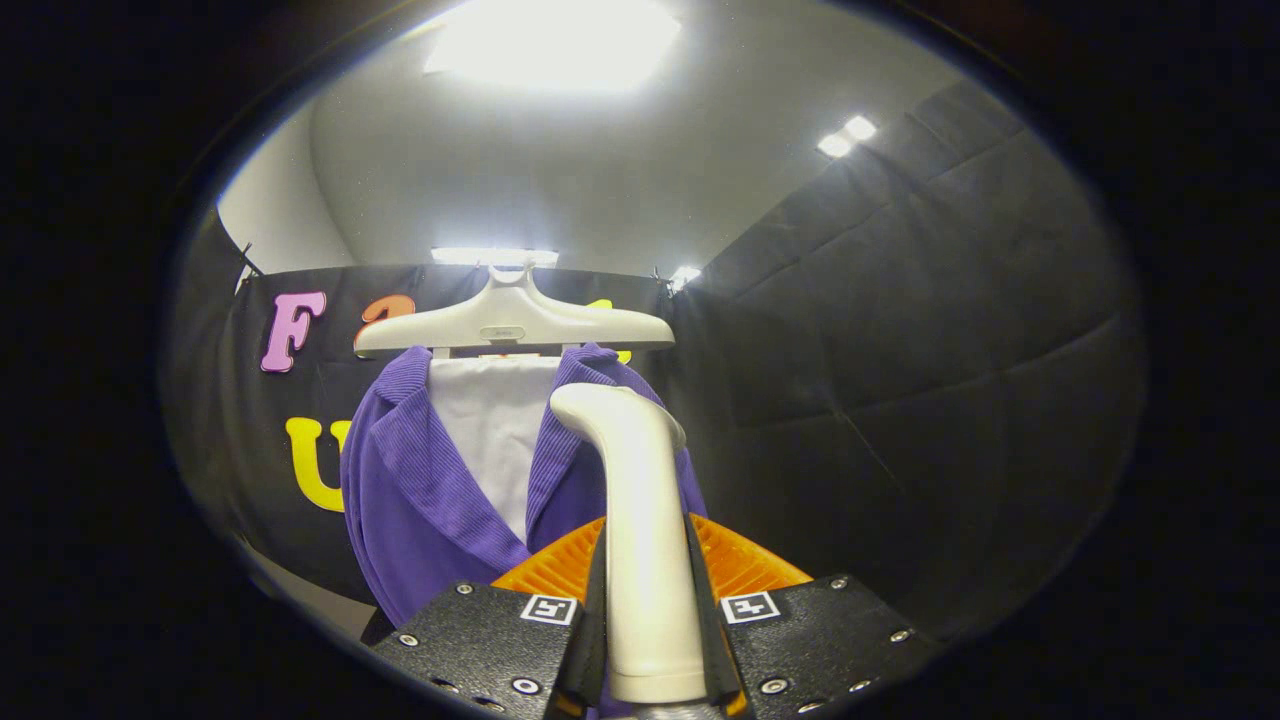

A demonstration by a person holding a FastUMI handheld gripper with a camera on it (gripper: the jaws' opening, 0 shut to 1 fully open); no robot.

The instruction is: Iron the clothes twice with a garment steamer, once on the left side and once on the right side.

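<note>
Claw clamped on steamer before jacket

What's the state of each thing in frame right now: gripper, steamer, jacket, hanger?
gripper: jaws shut on the steamer handle, one each side.
garment steamer: held upright, head bent toward the jacket's right front.
purple jacket: hanging open on the hanger, white panel showing between the lapels.
hanger: hung level, carrying the jacket.
ceiling lights: on.

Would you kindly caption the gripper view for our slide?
Gripper shut on white steamer handle, raised before purple jacket on hanger.
</note>
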